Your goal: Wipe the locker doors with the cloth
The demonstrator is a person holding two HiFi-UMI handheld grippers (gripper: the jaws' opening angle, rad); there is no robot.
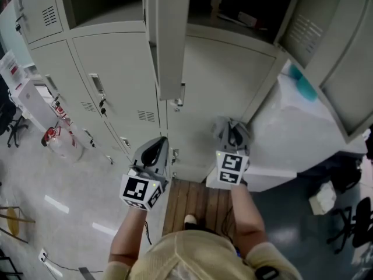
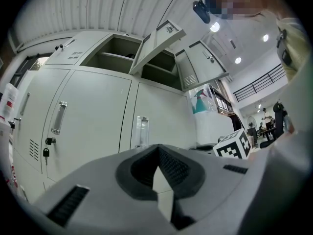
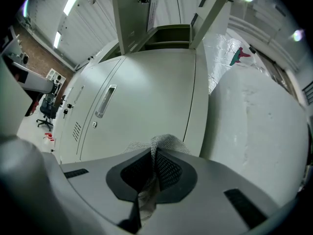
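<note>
A bank of pale grey lockers [image 1: 116, 80] is filling the upper half of the head view. It is standing on a speckled light floor [image 1: 35, 179], with a slatted wooden board [image 1: 192, 203] lying at the bottom centre. The cloth [image 3: 164, 143] is showing only in the right gripper view, as a grey-white, open-weave rag. It is bunching up past the tips in the lower centre of that frame, in front of a closed locker door [image 3: 146, 102]. Whether it is touching the door I cannot tell. The right tool [image 3: 155, 175] is clamping it, with the jaws pressing together on the fabric. The left tool [image 2: 159, 173] is sitting with its jaws closed tip to tip and nothing between them, facing a closed door with a clear handle [image 2: 142, 131]. In the upper row, an open door [image 1: 169, 39] is hanging edge-on at the top centre of the head view. The open compartment [image 1: 233, 10] to its right is holding a few flat items, too dark to identify. At the right of the frame, a white bulk wrapped in plastic sheeting [image 1: 291, 127] is standing against the lockers. In the head view the right tool's body is hiding the cloth. The left gripper view alone is showing a key [image 2: 45, 152] hanging in a lock at the left edge and the right tool's marker cube [image 2: 234, 146] at the lower right. The right gripper view is catching an office chair [image 3: 46, 109] at the far left.
</note>
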